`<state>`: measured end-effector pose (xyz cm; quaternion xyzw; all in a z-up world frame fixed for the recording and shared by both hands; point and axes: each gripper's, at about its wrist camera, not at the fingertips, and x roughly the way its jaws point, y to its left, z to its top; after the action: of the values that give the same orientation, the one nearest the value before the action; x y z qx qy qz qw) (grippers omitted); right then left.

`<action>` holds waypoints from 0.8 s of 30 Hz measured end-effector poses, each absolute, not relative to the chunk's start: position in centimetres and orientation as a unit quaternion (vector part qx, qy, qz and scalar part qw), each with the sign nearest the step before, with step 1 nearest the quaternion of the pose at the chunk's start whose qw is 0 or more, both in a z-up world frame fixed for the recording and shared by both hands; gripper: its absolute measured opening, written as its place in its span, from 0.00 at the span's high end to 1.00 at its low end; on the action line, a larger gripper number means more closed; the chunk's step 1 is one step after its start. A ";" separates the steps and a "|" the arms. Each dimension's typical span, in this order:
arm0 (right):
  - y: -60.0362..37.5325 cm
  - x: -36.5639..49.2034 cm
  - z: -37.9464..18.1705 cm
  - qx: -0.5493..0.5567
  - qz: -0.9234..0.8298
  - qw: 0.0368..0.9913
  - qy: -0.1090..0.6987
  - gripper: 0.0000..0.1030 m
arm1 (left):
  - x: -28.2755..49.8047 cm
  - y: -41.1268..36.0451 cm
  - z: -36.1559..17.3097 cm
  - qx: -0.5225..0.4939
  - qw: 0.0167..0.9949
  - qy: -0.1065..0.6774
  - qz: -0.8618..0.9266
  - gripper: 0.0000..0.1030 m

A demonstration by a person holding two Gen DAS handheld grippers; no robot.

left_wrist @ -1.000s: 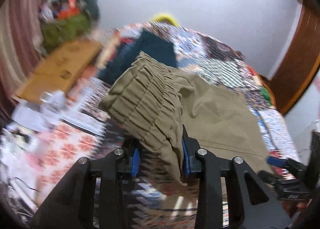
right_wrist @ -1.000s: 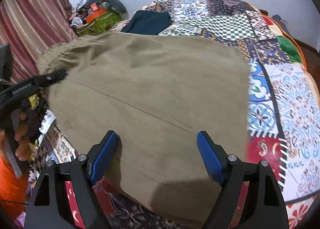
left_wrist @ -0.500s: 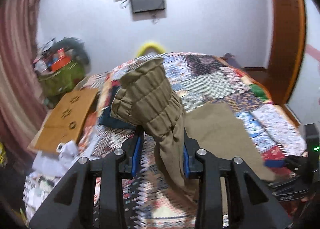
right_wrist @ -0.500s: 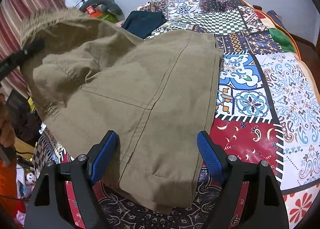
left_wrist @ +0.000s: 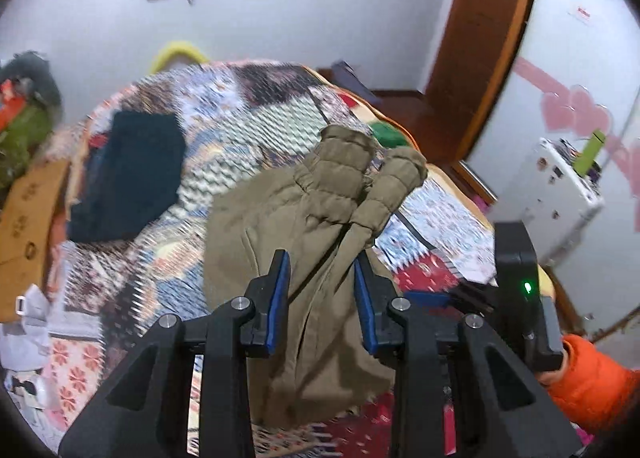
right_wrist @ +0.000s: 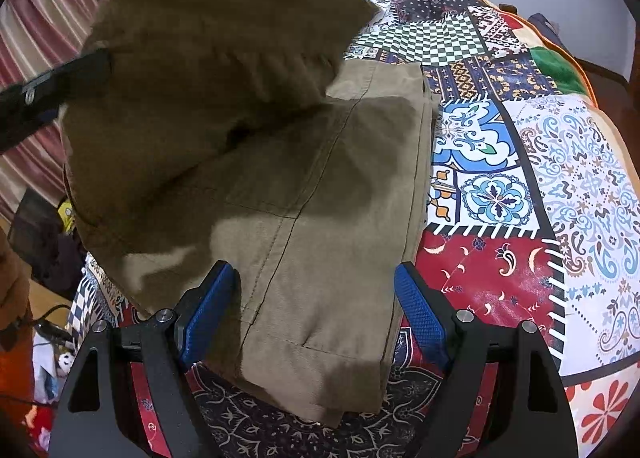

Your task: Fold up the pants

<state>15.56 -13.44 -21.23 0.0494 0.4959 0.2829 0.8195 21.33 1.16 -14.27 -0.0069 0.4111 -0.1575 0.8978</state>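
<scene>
Where it hung leftward, the pants (left_wrist: 320, 217) waistband now overhangs the legs

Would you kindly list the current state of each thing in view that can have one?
khaki pants: partly folded, elastic waistband end lifted over the flat part.
left gripper: shut on the pants' bunched fabric.
right gripper: open, above the flat pants.
dark garment: lying folded on the quilt.

Matt woven olive pants (right_wrist: 328, 193) on a glossy printed patchwork bedcover (right_wrist: 500, 274)
</scene>
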 end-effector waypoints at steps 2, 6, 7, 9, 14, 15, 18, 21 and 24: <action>-13.5 15.5 -21.3 0.051 0.283 0.819 0.496 0.23 | 21.1 0.9 -14.6 -0.004 0.894 0.417 -0.163 0.69; -13.5 15.6 -21.3 0.054 0.283 0.819 0.496 0.23 | 20.6 1.0 -14.5 -0.009 0.887 0.425 -0.179 0.63; -13.5 15.6 -21.3 0.054 0.283 0.819 0.496 0.23 | 20.6 1.2 -14.4 -0.012 0.888 0.424 -0.180 0.61; -13.6 15.6 -21.3 0.056 0.282 0.819 0.496 0.23 | 20.5 1.7 -13.8 -0.015 0.893 0.416 -0.170 0.54; -14.1 15.4 -21.4 0.061 0.275 0.819 0.500 0.22 | 21.6 4.1 -12.6 -0.007 0.918 0.382 -0.105 0.34; -14.2 15.4 -21.4 0.063 0.275 0.819 0.501 0.22 | 22.1 4.4 -12.5 -0.001 0.920 0.379 -0.095 0.31; -14.6 15.3 -21.3 0.065 0.273 0.817 0.503 0.22 | 24.5 5.0 -13.0 0.018 0.919 0.387 -0.072 0.25; -14.7 15.2 -21.3 0.063 0.272 0.818 0.503 0.22 | 27.5 5.2 -14.1 0.033 0.909 0.411 -0.062 0.20; -14.8 15.1 -21.3 0.064 0.272 0.817 0.504 0.22 | 30.6 4.9 -15.7 0.043 0.896 0.439 -0.058 0.14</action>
<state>15.06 -14.83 -21.33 0.0644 0.5041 0.2720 0.8172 30.59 4.86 -15.68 0.0429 0.4386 -0.0578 0.8958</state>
